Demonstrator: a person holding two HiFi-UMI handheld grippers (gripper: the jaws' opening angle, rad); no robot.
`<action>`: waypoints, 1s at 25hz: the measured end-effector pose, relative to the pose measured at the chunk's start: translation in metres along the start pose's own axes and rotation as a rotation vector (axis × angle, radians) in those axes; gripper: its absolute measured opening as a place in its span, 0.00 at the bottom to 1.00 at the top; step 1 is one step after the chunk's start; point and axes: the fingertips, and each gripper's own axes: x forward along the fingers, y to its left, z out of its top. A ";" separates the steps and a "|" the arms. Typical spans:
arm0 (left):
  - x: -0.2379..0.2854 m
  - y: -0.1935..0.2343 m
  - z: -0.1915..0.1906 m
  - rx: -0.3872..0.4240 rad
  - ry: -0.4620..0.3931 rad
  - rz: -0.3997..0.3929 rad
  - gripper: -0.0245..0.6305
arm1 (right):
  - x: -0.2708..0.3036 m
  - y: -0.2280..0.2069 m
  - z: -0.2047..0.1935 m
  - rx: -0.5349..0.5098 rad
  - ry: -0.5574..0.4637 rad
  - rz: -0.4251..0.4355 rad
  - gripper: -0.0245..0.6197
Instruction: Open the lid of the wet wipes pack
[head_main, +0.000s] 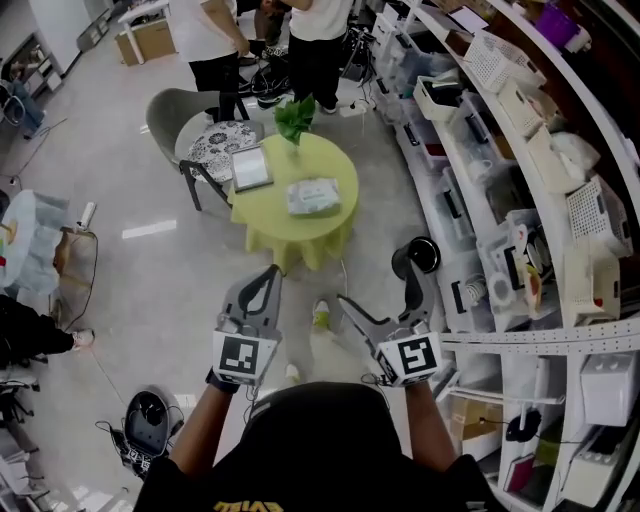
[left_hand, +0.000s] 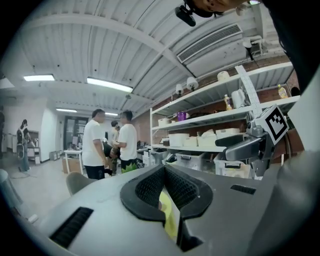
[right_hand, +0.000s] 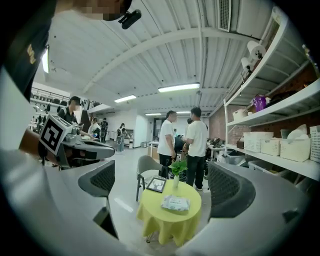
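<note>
Wet wipes pack lies on a round yellow-green table near shelves

Glossy grey floor; a round yellow table beside a grey chair; white shelves along the right; strip lights overhead.

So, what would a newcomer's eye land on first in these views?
The lime-covered round table stands mid-floor, with the wipes pack lying on it near a small plant. In the foreground both grippers are held short of it: the left gripper shut, the right gripper wide open.
</note>
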 end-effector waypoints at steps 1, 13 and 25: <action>0.012 0.006 0.000 0.003 0.004 0.006 0.07 | 0.013 -0.009 -0.001 0.002 0.000 0.005 0.92; 0.171 0.058 -0.017 0.043 0.103 0.099 0.07 | 0.156 -0.113 -0.026 -0.055 0.031 0.160 0.91; 0.249 0.087 -0.063 0.150 0.246 0.190 0.07 | 0.229 -0.156 -0.081 -0.047 0.121 0.335 0.90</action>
